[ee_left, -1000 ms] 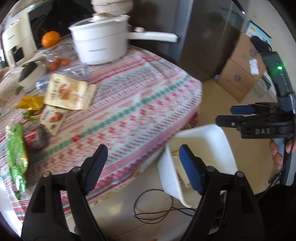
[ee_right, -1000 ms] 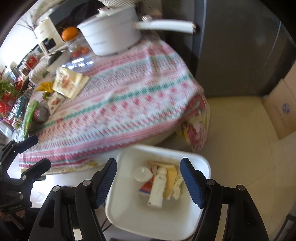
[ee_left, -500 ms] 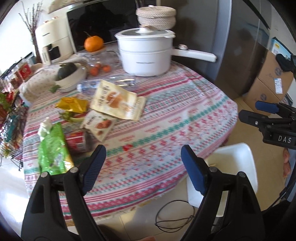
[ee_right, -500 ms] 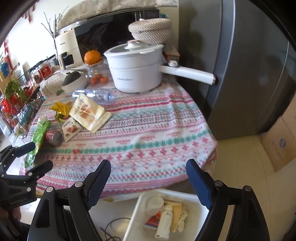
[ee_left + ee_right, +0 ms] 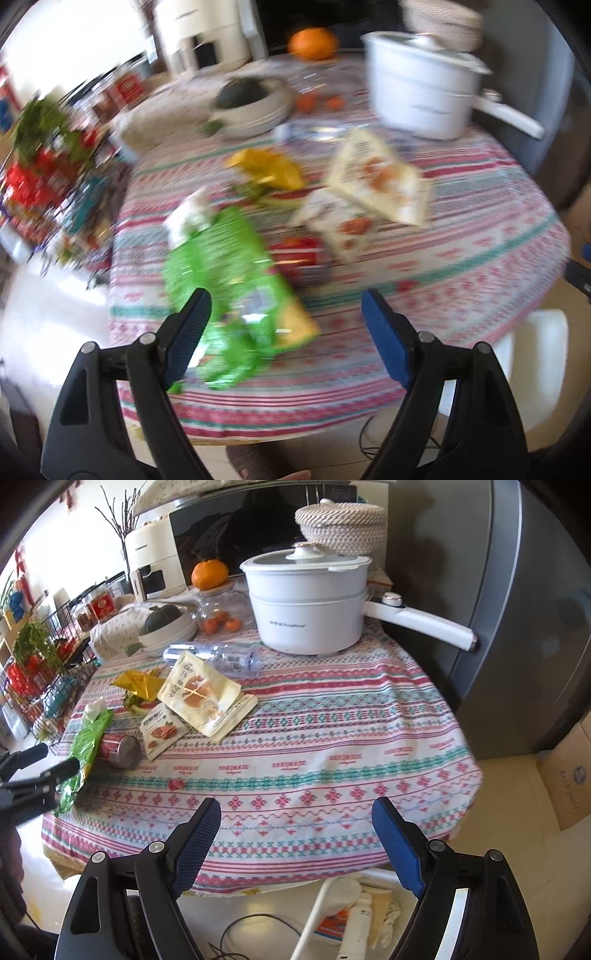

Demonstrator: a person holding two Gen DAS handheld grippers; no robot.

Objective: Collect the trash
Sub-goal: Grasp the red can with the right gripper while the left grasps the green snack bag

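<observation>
— On the left wrist view, what do you make out?

— Blurred, mostly. The left gripper (image 5: 286, 314) hangs with its jaws spread wide and nothing between them, just above the near edge of the patterned tablecloth (image 5: 461, 258). The green wrapper (image 5: 225, 288) lies right in front of its left finger. Past it lie a red can (image 5: 299, 258) on its side, two pale snack pouches (image 5: 376, 184) and a yellow wrapper (image 5: 269, 168). The white bin (image 5: 535, 347) shows low on the right, beside the table.

— And the right wrist view?

— Sharper. The right gripper (image 5: 295, 821) is also spread open and empty, over the table's near edge. Below it on the floor sits the bin (image 5: 314, 912), with a white bottle (image 5: 356, 926) and scraps of packaging inside. On the cloth: an empty plastic bottle (image 5: 218, 657) near the white pot (image 5: 306, 609), the pouches (image 5: 201, 698), the can (image 5: 120, 751), the green wrapper (image 5: 86, 746). The left gripper (image 5: 40, 764) pokes in at the left edge, touching or just short of that wrapper; I can't tell which.
</observation>
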